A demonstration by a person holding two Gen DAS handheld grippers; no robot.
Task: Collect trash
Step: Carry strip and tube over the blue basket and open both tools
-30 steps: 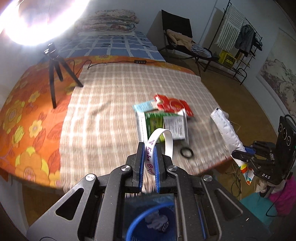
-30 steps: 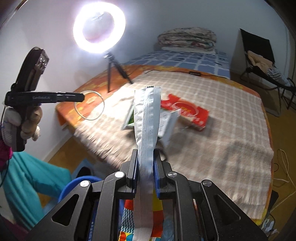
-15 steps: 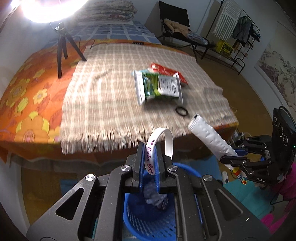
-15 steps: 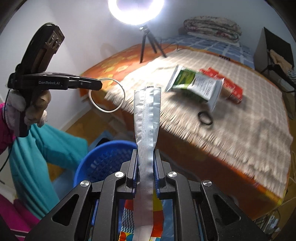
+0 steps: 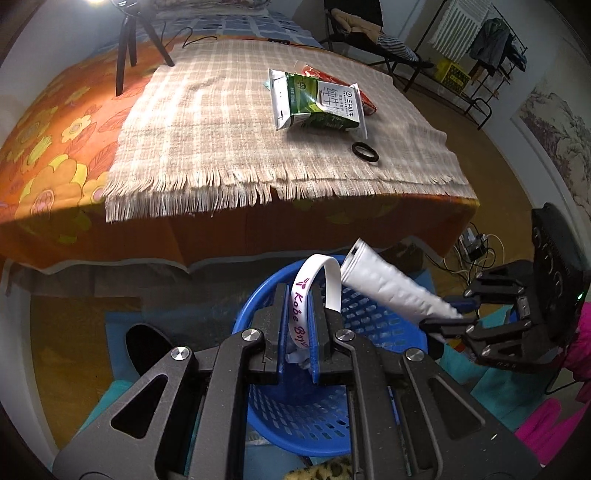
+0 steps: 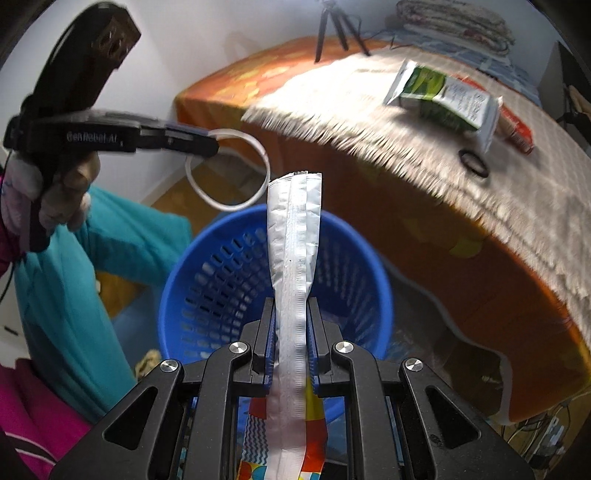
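A bright lamp (image 5: 98,2) glares at the top left corner. The bed (image 6: 424,155) looks blurry in the right view. Edges bend and go dark.

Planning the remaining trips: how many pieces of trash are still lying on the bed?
3: a green milk carton, a red packet partly under it, and a black ring near the blanket's fringe. More may be hidden beneath the carton.

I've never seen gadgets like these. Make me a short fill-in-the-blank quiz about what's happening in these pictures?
1. The left gripper pinches a white ____ with purple writing.
2. The right gripper holds a silver wrapper above a perforated basket coloured ____.
3. On the checked cloth, a small black ____ lies near the green-and-white carton.

Missing words: band; blue; ring
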